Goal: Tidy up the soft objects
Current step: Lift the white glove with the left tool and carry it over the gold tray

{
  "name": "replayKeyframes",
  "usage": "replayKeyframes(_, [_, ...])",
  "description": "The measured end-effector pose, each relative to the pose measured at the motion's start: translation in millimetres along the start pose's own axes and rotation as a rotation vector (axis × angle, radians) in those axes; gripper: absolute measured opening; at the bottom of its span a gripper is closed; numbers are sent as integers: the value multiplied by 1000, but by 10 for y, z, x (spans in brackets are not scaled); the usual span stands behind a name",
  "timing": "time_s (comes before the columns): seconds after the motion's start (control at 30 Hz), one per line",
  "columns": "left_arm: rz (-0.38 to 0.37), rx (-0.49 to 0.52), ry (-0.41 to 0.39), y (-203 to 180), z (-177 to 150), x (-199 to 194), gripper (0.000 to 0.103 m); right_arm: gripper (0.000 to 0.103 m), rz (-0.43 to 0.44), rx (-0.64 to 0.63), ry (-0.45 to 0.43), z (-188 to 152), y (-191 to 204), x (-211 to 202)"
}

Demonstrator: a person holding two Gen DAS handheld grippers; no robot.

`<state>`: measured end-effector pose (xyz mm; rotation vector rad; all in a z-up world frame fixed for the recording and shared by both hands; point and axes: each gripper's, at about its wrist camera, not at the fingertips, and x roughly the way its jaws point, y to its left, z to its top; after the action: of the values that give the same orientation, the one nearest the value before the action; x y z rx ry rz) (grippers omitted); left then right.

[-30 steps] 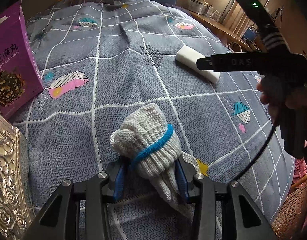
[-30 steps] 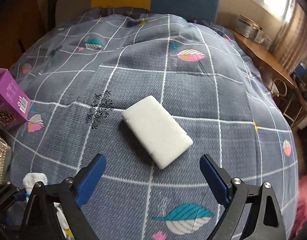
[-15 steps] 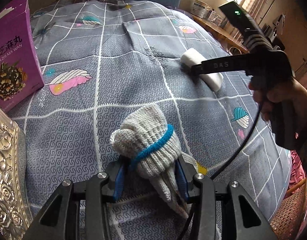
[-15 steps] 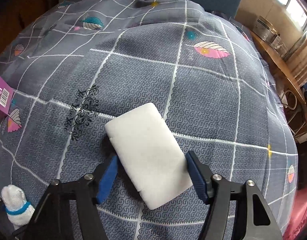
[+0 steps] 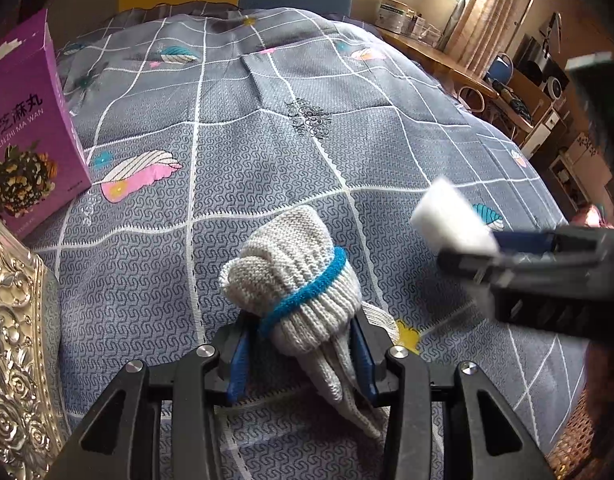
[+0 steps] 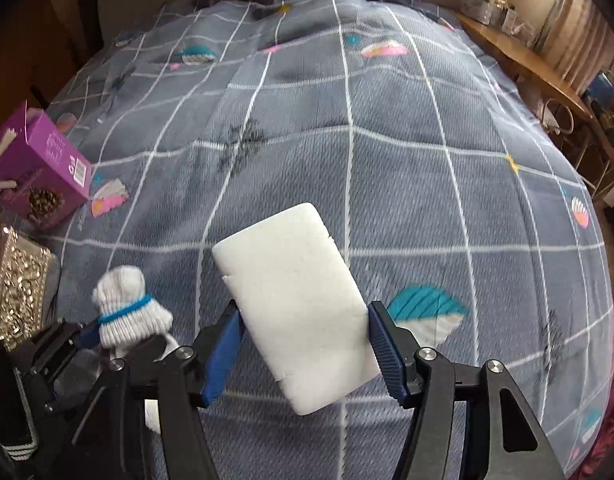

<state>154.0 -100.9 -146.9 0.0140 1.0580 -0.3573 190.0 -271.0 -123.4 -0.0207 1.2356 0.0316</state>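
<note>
We list: ribbed knit glove [image 5: 295, 276]; matt foam sponge [image 6: 295, 304]; woven quilt [image 5: 267, 160]; glossy cardboard box [image 5: 27, 128]; embossed metallic box [image 5: 11, 344].

Both wrist cameras close above bedspread [image 5: 267, 152], angled steeply down; both views share purple box [image 6: 43, 168].

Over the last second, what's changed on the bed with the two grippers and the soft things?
The right gripper came in wide open, closed on the white sponge and lifted it off the bedspread, carrying it toward the left gripper. The sponge's old spot by the dark floral print is now bare. The left gripper kept its grip on the rolled knit glove, and the purple box stayed put.
</note>
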Motion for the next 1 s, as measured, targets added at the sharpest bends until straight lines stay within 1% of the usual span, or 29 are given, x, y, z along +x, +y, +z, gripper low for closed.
replayKeyframes(0.07, [9,20,-1,-12,5,4,41,64,-24,23,40,-158,51,158])
replayKeyframes(0.1, [15,28,-1,-14,9,5,39,65,-41,26,6,-206,71,171])
replayKeyframes(0.17, [23,34,-2,-26,7,2,38,65,-68,13,-8,-233,123,176])
replayKeyframes(0.23, [25,21,2,-33,12,-14,32,67,-60,31,-18,-262,105,206])
replayKeyframes(0.33, [30,35,6,-61,11,-33,30,68,-45,34,-33,-289,85,217])
replayKeyframes(0.4, [36,52,2,-73,1,-80,28,68,-54,26,-39,-307,105,222])
replayKeyframes(0.47, [46,73,-21,-106,-3,-171,28,68,-60,5,-48,-299,86,235])
replayKeyframes(0.57, [53,92,-67,-137,9,-359,27,69,-48,15,-47,-313,90,226])
replayKeyframes(0.77, [42,121,-174,-189,33,-829,28,70,-43,1,-47,-294,28,259])
replayKeyframes(1.0, [22,140,-247,-225,11,-1225,28,70,-55,-14,-62,-299,82,251])
